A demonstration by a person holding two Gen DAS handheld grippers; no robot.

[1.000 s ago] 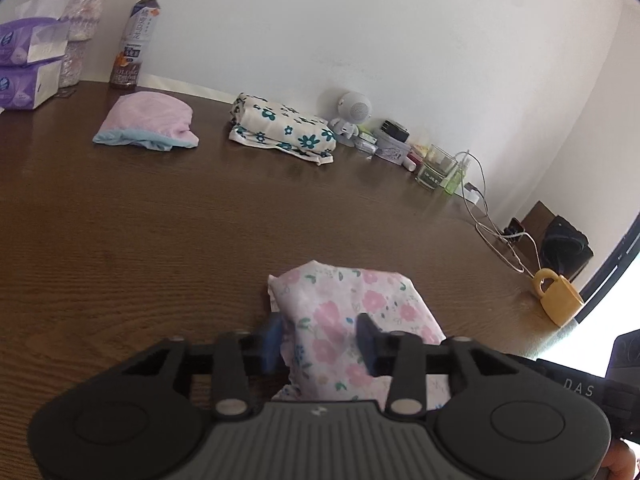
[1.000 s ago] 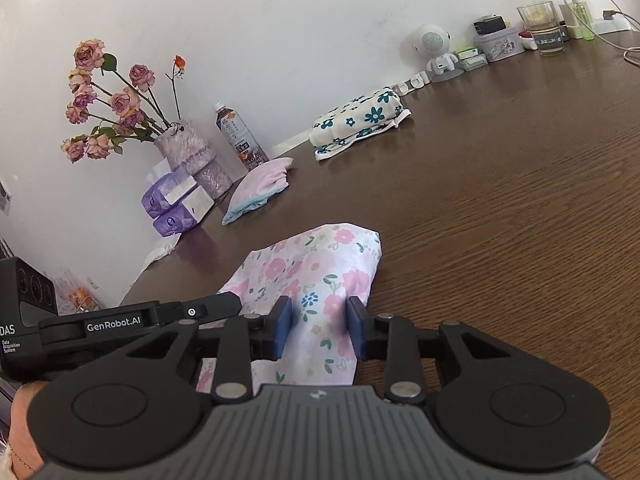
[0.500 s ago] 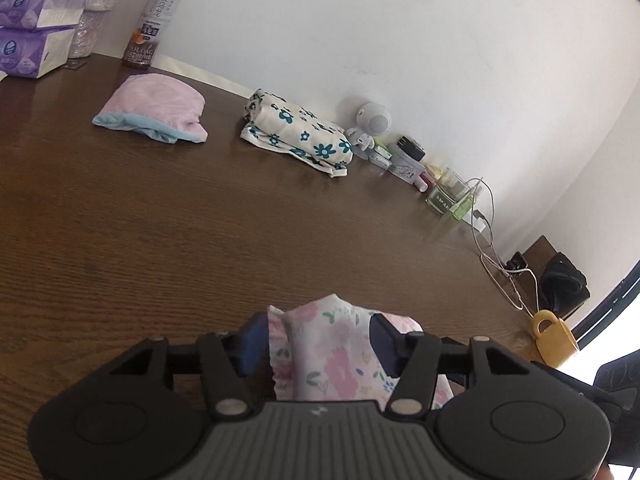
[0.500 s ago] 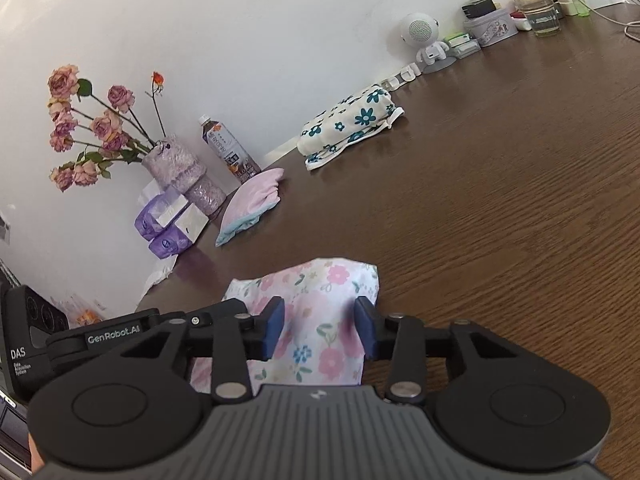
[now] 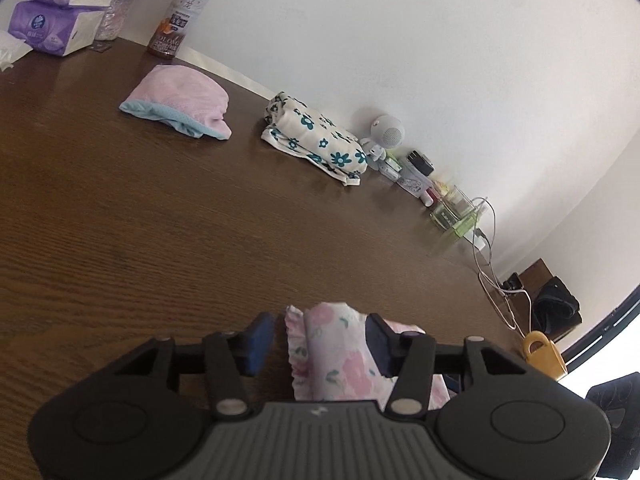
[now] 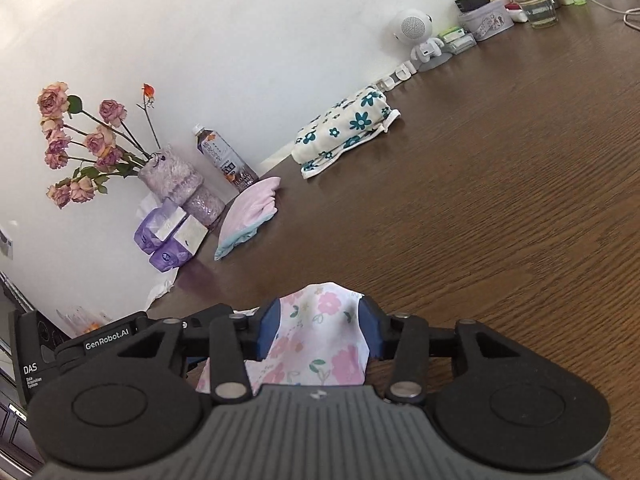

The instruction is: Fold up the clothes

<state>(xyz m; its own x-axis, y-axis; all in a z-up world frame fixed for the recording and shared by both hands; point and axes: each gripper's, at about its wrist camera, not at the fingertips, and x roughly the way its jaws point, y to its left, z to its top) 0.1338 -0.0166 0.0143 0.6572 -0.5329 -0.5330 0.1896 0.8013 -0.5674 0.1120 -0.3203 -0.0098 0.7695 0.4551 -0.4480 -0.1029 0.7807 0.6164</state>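
The pink-flowered garment point(image 5: 340, 352) lies at the near edge of the dark wooden counter point(image 5: 160, 240), bunched up between the two tools. It is thin, limp cotton with a frilled hem, so I judge it light, soft and not at all fragile. It will sag and slide off itself, not off the fingers, and no fold will hold until it is pressed flat.

In the left wrist view the left gripper point(image 5: 320, 340) straddles a raised ridge of the cloth. Its fingers point(image 5: 258, 340) are closing, yet a gap shows on the left side, so they are not clamped yet. In the right wrist view the right gripper point(image 6: 318, 328) also has cloth between its fingers point(image 6: 370, 328), with fabric meeting both pads at a loose, half-wide spread; whether it truly bites I cannot tell.

The best hold is probably the hem or a corner, pinching a single layer near the edge, one tool at each end, so the cloth can be drawn taut.

Far off lie a folded pink piece point(image 5: 180, 108) and a folded teal-flowered piece point(image 5: 316, 140).
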